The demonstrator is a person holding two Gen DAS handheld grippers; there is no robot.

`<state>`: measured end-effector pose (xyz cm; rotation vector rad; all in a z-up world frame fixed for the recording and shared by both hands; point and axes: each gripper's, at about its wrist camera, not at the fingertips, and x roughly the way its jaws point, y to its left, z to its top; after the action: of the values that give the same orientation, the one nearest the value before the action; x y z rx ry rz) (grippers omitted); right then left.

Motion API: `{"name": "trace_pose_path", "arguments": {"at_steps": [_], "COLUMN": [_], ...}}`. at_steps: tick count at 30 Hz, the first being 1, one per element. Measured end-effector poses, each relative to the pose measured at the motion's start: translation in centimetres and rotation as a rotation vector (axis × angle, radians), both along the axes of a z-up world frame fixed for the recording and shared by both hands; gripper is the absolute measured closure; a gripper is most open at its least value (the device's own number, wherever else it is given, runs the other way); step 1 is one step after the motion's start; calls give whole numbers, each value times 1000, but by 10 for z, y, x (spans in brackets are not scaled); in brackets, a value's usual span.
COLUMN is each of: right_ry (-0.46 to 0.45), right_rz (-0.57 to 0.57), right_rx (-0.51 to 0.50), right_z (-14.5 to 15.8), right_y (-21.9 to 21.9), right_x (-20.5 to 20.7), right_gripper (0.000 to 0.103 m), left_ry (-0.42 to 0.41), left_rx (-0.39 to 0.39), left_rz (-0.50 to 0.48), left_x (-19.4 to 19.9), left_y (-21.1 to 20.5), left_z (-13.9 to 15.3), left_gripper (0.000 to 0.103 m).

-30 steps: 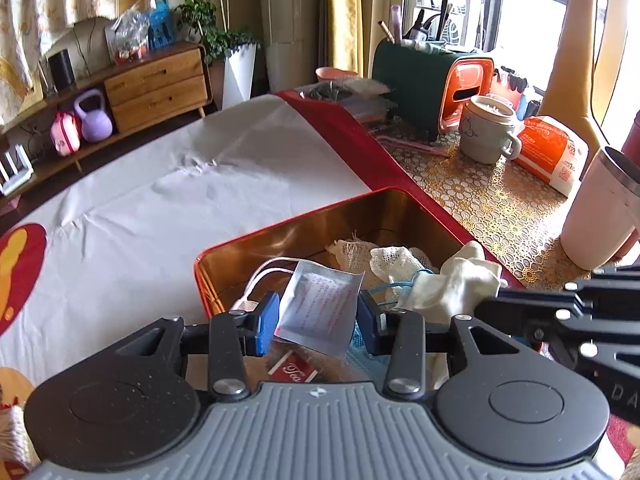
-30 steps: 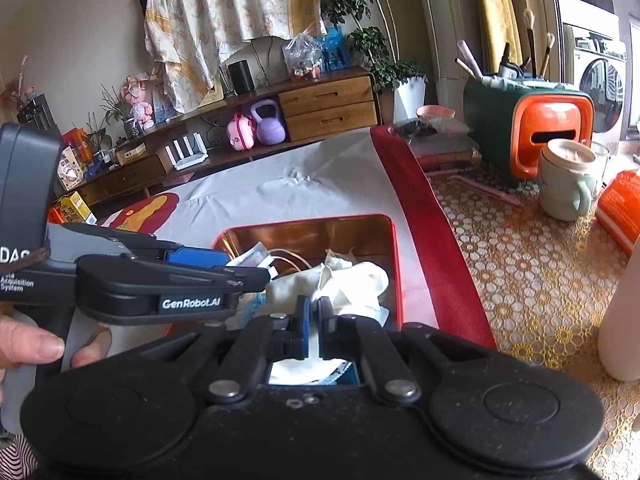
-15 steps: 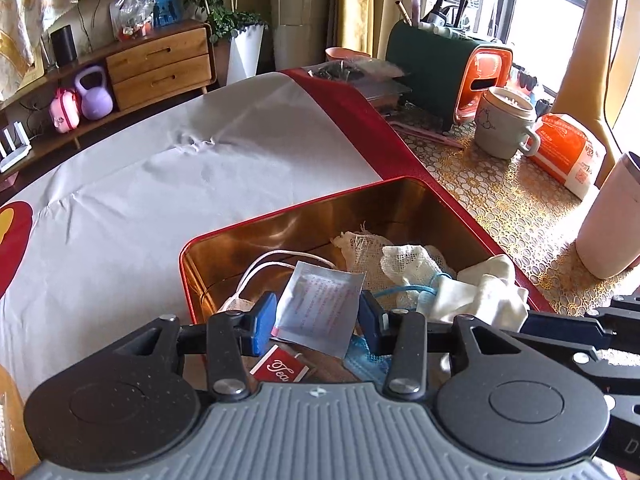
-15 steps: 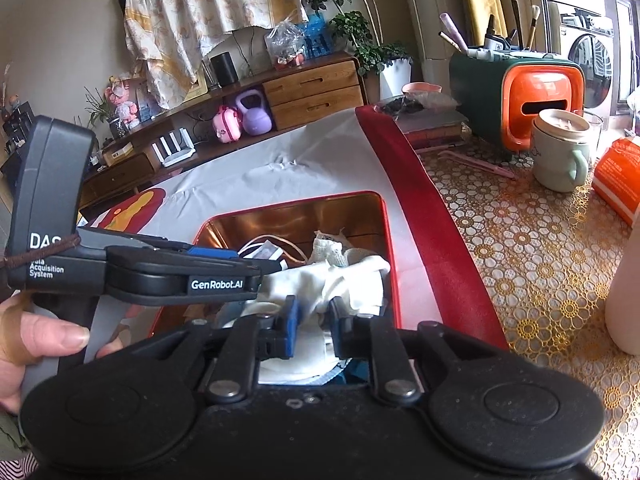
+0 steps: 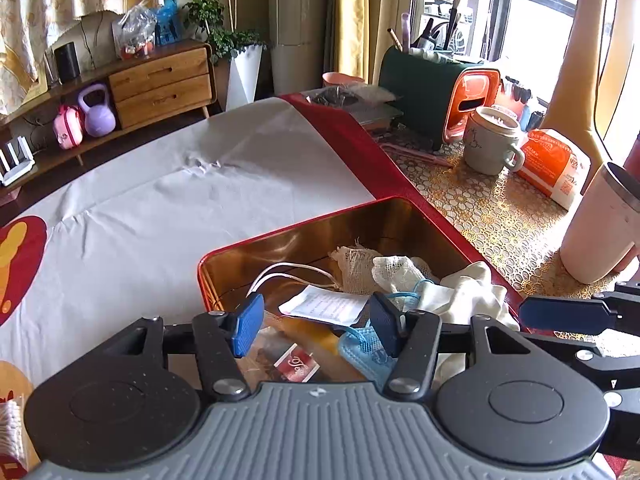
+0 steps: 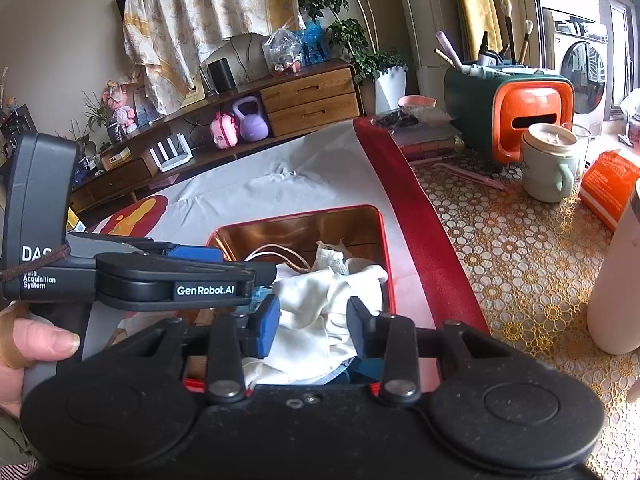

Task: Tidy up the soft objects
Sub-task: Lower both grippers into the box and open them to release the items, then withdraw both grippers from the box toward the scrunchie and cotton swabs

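Note:
A red tin point(image 5: 280, 232) with a gold inside lies on the table. It holds a white cable point(image 5: 288, 270), gauze point(image 5: 356, 266), a white cloth point(image 5: 468, 292), a white paper packet point(image 5: 326, 304), a blue face mask point(image 5: 360, 350) and a red tea bag point(image 5: 298, 362). My left gripper point(image 5: 316, 328) hovers over the tin's near end, jaws opening, and the packet lies loose below, touching neither pad. My right gripper point(image 6: 312, 326) is also opening above the white cloth point(image 6: 320, 304); the cloth lies between the pads, unpressed. A hand point(image 6: 36, 344) holds the left gripper point(image 6: 176, 276).
A white and red sheet point(image 5: 160, 200) covers the table left of the tin. To the right, on a gold patterned cover, stand a mug point(image 5: 490, 146), a white tumbler point(image 5: 600, 232), an orange packet point(image 5: 554, 164) and a green and orange organizer point(image 5: 436, 92).
The left jaws have widened and the paper packet has dropped from between the pads into the tin. The right jaws went from shut on the white cloth to apart, letting it go.

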<state>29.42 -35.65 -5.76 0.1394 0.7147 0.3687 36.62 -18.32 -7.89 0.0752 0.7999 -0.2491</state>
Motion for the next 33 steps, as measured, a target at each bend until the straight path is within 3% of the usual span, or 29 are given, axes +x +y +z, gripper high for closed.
{"name": "trace_pose_path", "arguments": {"at_steps": [6, 14, 17, 33], "right_ry": [-12, -35, -41, -87], "right_rz": [-7, 11, 14, 81], "right_rx": [-10, -17, -19, -27], "right_z": [9, 25, 29, 46], "right_y": [5, 17, 22, 57], "right_x": [-10, -27, -35, -80], "right_gripper": [50, 44, 41, 18], "left_ry": [-23, -51, -54, -92], "left_rx": [-13, -34, -51, -86], "left_rz": [-3, -14, -16, 26], "left_x": [-15, -44, -56, -123], "left_y": [7, 20, 27, 82], "left_z": [14, 34, 41, 63], "left_gripper": [45, 45, 34, 28]}}
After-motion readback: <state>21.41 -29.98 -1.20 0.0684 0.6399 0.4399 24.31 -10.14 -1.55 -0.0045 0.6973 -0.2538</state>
